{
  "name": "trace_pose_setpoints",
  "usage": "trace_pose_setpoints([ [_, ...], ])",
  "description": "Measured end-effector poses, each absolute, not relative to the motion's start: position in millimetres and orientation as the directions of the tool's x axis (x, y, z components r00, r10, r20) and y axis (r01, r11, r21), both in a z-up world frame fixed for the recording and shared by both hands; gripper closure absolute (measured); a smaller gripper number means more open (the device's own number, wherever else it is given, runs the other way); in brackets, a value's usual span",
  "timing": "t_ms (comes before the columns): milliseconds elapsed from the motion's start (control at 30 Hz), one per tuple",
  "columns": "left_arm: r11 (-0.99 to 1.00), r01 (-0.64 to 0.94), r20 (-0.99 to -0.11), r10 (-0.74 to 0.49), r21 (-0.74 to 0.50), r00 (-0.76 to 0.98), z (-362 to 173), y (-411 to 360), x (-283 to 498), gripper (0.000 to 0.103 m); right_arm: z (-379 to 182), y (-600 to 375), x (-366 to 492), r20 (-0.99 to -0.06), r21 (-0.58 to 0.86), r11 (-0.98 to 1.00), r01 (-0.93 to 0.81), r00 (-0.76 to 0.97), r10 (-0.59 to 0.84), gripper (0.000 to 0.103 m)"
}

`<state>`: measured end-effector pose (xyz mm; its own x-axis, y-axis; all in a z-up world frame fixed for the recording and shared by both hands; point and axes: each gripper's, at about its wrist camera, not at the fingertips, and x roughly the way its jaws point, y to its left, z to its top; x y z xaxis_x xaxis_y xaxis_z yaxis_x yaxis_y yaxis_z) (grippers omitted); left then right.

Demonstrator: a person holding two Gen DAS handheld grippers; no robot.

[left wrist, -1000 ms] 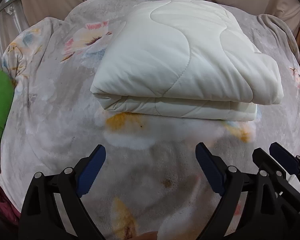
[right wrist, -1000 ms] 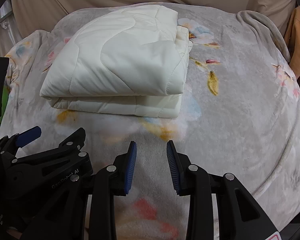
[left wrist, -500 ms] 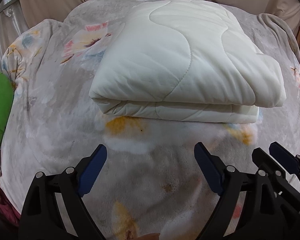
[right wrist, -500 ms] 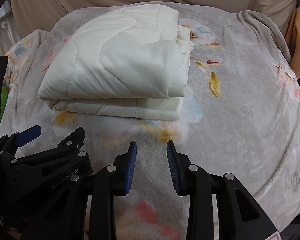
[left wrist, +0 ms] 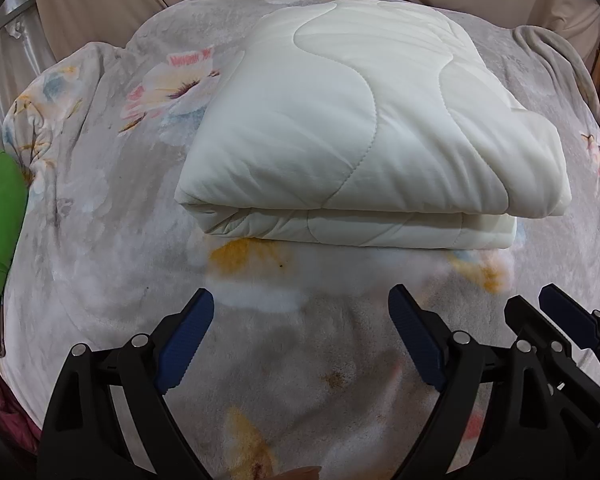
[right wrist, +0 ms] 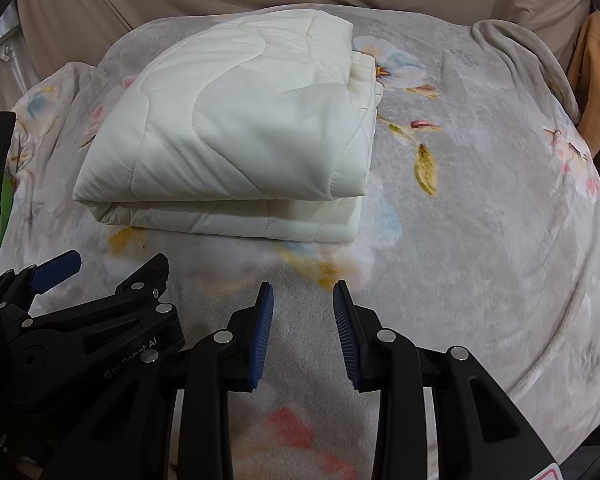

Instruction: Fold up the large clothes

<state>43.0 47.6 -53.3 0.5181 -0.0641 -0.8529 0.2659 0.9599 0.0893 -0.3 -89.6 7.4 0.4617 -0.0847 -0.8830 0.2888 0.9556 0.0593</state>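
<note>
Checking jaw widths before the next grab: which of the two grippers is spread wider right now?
The left gripper. Its blue pads stand far apart over the floral blanket, while the right gripper shows only a narrow gap. Neither holds anything.

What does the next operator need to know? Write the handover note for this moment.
Left gripper: jaws wide open, nothing between them, hovering above the floral blanket just short of the quilt.
Right gripper: jaws partly open, empty, beside the left one, also short of the quilt.
White quilt: folded into a thick rectangular bundle with stacked layers, lying on the blanket, its folded edge facing the grippers; neither gripper touches it.
Done: the quilt looks fully folded, its layers roughly aligned.
Left: probably nothing beyond a check; the right end's layers look slightly uneven and might want squaring.
</note>
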Motion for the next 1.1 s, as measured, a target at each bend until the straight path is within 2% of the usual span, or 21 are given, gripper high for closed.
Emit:
trace_pose_setpoints([
  [233, 0.96, 0.263, -0.849, -0.06, 0.095, 0.525, -52.5, 48.5, 41.7, 0.017, 7.5, -89.2, -0.2, -0.883, 0.059, 0.955, 0.29, 0.461, -0.086, 0.071],
  [367, 0.958, 0.272, -0.85, -0.069, 0.089, 0.521, -51.8, 49.3, 40.8, 0.021, 7.4, -88.8, -0.5, -0.883, 0.059, 0.955, 0.29, 0.461, -0.085, 0.071],
  [1100, 0.957, 0.274, -0.847, -0.062, 0.1, 0.527, -50.4, 48.3, 41.2, 0.021, 7.8, -86.2, -1.4, -0.882, 0.058, 0.954, 0.293, 0.463, -0.088, 0.071],
])
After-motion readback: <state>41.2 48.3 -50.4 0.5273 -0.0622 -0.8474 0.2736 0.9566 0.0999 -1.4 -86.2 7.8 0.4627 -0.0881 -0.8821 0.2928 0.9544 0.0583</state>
